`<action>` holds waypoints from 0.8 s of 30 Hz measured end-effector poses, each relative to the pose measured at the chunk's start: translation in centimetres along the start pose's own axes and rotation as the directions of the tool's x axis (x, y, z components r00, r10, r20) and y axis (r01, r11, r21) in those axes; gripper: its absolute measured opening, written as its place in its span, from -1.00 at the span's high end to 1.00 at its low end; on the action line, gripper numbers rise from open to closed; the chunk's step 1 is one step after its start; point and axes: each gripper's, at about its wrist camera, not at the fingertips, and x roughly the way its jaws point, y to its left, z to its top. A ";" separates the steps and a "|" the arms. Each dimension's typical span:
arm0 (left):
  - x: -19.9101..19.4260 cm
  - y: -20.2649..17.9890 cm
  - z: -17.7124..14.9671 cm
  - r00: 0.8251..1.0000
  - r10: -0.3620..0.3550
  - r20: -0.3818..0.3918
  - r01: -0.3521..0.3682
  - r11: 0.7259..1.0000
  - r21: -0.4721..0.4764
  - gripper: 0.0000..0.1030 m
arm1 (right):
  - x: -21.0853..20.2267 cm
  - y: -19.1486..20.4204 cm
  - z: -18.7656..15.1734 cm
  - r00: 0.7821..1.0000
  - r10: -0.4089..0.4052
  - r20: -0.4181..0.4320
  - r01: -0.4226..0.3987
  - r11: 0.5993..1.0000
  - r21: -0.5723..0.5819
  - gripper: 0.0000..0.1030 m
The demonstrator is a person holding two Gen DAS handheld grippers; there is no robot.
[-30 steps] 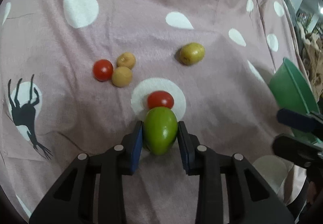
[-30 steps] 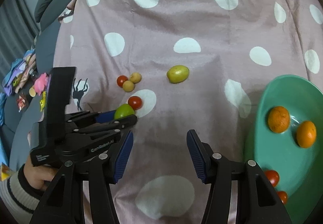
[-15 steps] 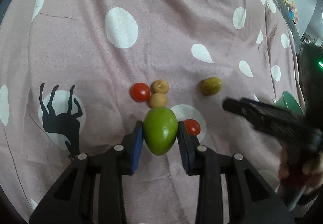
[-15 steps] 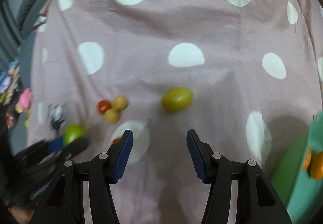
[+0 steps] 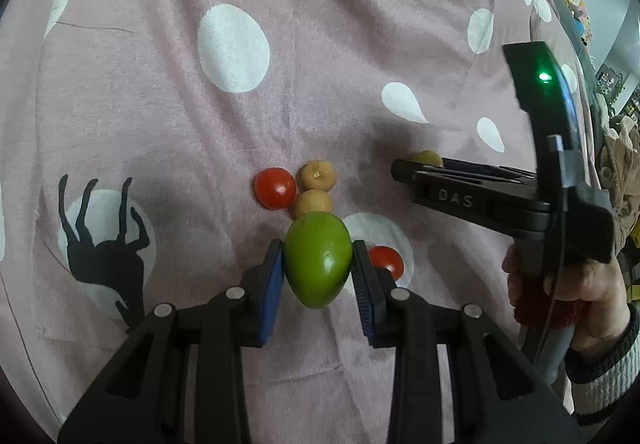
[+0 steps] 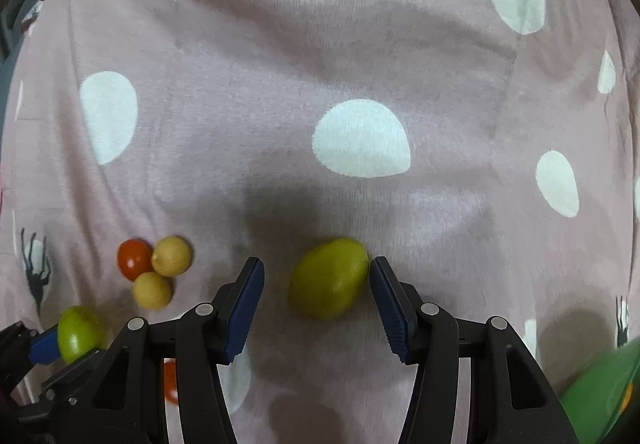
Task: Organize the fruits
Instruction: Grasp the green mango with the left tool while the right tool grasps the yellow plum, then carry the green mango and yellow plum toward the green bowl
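My left gripper (image 5: 318, 276) is shut on a green egg-shaped fruit (image 5: 318, 258) and holds it above the pink spotted cloth. Beyond it lie a red tomato (image 5: 275, 188), two tan round fruits (image 5: 317, 175) and a second tomato (image 5: 386, 261) at the right finger. My right gripper (image 6: 316, 286) is open with its jaws on either side of a yellow-green fruit (image 6: 328, 277) on the cloth; the right pad is close to or touching it. From the left wrist view this fruit (image 5: 427, 157) is mostly hidden behind the right gripper's fingers (image 5: 452, 188).
The green bowl's rim (image 6: 600, 396) shows at the lower right of the right wrist view, with an orange fruit at its edge. The tomato and tan fruits (image 6: 154, 270) lie left of the right gripper. The left gripper with its green fruit (image 6: 78, 332) is at the far left.
My right gripper has moved forward and down until its open jaws straddle the yellow-green fruit. My left gripper has pulled back and up with the green fruit still held.
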 end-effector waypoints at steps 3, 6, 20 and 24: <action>0.0 0.1 -0.1 1.000 0.001 -0.001 -0.001 1.000 -0.001 0.37 | 0.8 -0.1 0.2 1.000 -0.016 -0.010 0.016 1.000 -0.008 0.03; 0.1 0.1 0.0 1.000 0.005 -0.004 -0.005 1.000 -0.001 0.36 | 1.0 -0.6 0.3 1.000 -0.008 -0.006 0.008 1.000 -0.002 0.21; -1.7 -0.9 -1.0 1.000 0.017 -0.004 -0.017 1.000 0.006 0.36 | -6.8 -0.2 -4.8 0.998 0.039 0.051 -0.036 0.998 -0.052 0.22; -2.3 -1.7 -1.8 1.000 0.023 -0.011 -0.023 1.000 0.015 0.36 | -9.2 0.1 -6.1 0.996 0.051 0.069 -0.048 0.997 -0.053 0.22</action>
